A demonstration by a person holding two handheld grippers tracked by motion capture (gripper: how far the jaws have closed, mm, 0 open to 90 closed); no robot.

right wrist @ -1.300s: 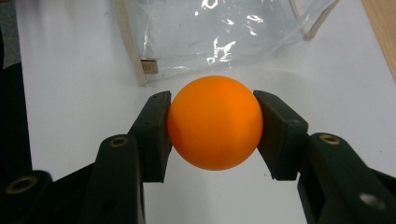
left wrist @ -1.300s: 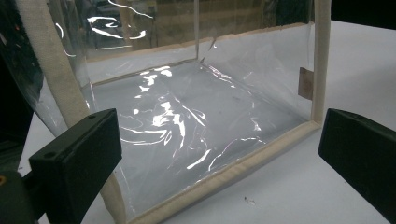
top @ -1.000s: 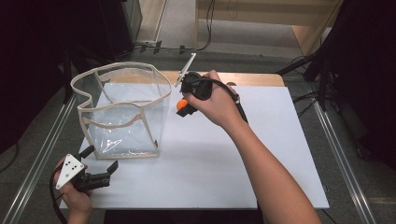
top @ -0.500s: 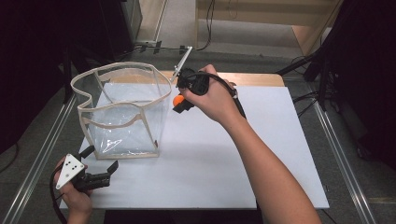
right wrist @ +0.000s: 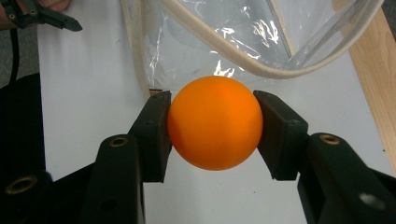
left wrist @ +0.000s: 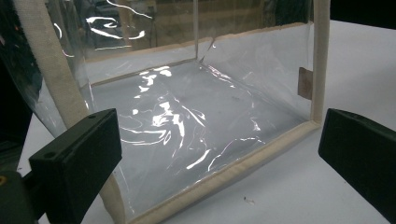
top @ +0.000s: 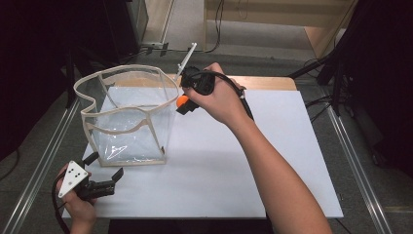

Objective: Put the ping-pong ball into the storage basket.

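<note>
Currently, an orange ball is clamped between the two pads of the right tongs, pressed squarely at its widest part, as seen in the right gripper view. In the high view the ball is held in the air just beside the right wall of a clear plastic bag with cream fabric trim, at about three o'clock from the bag's open mouth and level with its rim.

The left tongs are held wide open with nothing between them, low at seven o'clock from the bag, aimed at its near bottom corner; in the left gripper view the bag's trimmed base edge lies between the spread jaws but is not touched.

The step in hand is judged to be dropping the ball into the bag. For that to be done well, the ball should be lifted clear of the rim, carried towards nine o'clock until it hangs over the open mouth, and only then released. The soft rim is the main obstacle: if it is brushed, the bag could be pushed or folded. The bag might usefully be steadied by the left tongs.

Elsewhere, the white worktop is seen, a wooden strip at twelve o'clock, and metal rails along the sides.
</note>
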